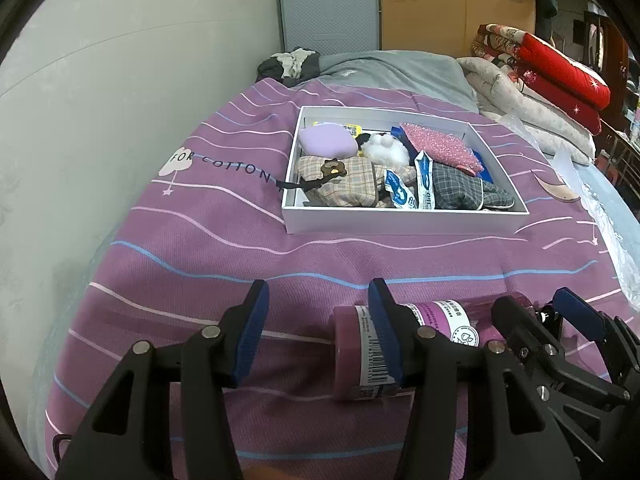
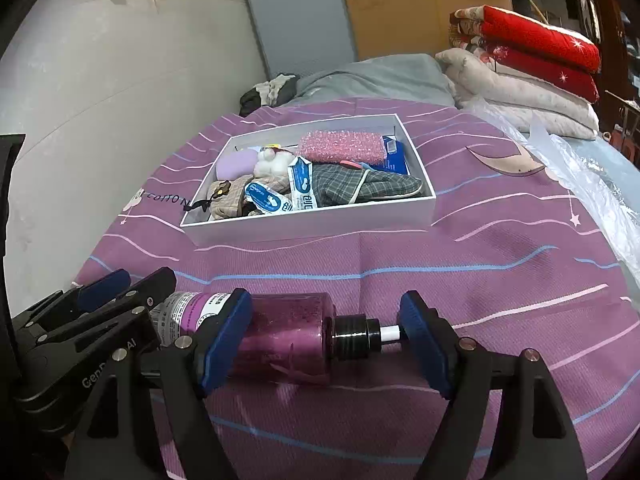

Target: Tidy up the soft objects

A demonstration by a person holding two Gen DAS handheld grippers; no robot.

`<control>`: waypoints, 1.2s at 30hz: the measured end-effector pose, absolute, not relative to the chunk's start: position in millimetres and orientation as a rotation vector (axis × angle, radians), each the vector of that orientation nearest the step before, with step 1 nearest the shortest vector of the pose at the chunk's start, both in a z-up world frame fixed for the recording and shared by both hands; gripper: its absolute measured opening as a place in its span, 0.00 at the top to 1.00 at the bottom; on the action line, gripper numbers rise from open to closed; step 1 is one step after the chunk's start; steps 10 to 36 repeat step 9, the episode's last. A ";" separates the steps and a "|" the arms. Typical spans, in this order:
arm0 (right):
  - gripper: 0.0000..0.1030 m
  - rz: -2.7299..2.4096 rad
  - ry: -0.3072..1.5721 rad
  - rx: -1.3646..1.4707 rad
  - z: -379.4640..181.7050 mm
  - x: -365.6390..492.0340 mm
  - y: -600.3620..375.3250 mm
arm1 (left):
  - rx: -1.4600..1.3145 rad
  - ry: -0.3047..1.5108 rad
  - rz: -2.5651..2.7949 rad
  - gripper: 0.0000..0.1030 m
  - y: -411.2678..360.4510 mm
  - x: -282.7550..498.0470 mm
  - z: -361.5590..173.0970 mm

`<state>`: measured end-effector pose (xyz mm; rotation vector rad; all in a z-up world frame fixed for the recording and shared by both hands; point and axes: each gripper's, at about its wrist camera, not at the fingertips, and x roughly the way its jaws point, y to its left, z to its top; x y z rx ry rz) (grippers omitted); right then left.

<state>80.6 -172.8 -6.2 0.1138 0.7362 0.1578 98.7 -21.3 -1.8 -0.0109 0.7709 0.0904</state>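
Observation:
A purple pump bottle [image 2: 284, 340] lies on its side on the purple striped bedspread, close in front of both grippers; it also shows in the left wrist view [image 1: 360, 356]. My right gripper [image 2: 326, 338] is open, its pads either side of the bottle's neck end and black pump. My left gripper [image 1: 318, 332] is open and empty, its right finger [image 1: 384, 332] across the bottle's base end. A white box [image 1: 400, 222] further back holds soft things: plaid pouches, a lilac cushion, a white plush, a pink sparkly pouch and tissue packets.
Folded red and white quilts [image 1: 548, 76] are stacked at the back right. Clear plastic sheeting [image 2: 592, 184] lies along the bed's right side. A grey pillow [image 1: 396, 72] and dark clothes [image 1: 288, 64] sit behind the box. A wall runs along the left.

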 end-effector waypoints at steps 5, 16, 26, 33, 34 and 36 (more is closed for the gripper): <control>0.25 0.159 0.736 0.115 -6.3 80.6 -172.7 | -0.014 0.775 0.088 0.49 -21.1 99.2 -2.0; 0.25 0.162 0.742 0.117 -5.9 80.8 -172.5 | -0.038 0.781 0.052 0.48 -17.9 99.3 -0.4; 0.25 0.162 0.742 0.117 -5.9 80.8 -172.5 | -0.038 0.781 0.052 0.48 -17.9 99.3 -0.4; 0.25 0.162 0.742 0.117 -5.9 80.8 -172.5 | -0.038 0.781 0.052 0.48 -17.9 99.3 -0.4; 0.25 0.162 0.742 0.117 -5.9 80.8 -172.5 | -0.038 0.781 0.052 0.48 -17.9 99.3 -0.4; 0.25 0.162 0.742 0.117 -5.9 80.8 -172.5 | -0.038 0.781 0.052 0.48 -17.9 99.3 -0.4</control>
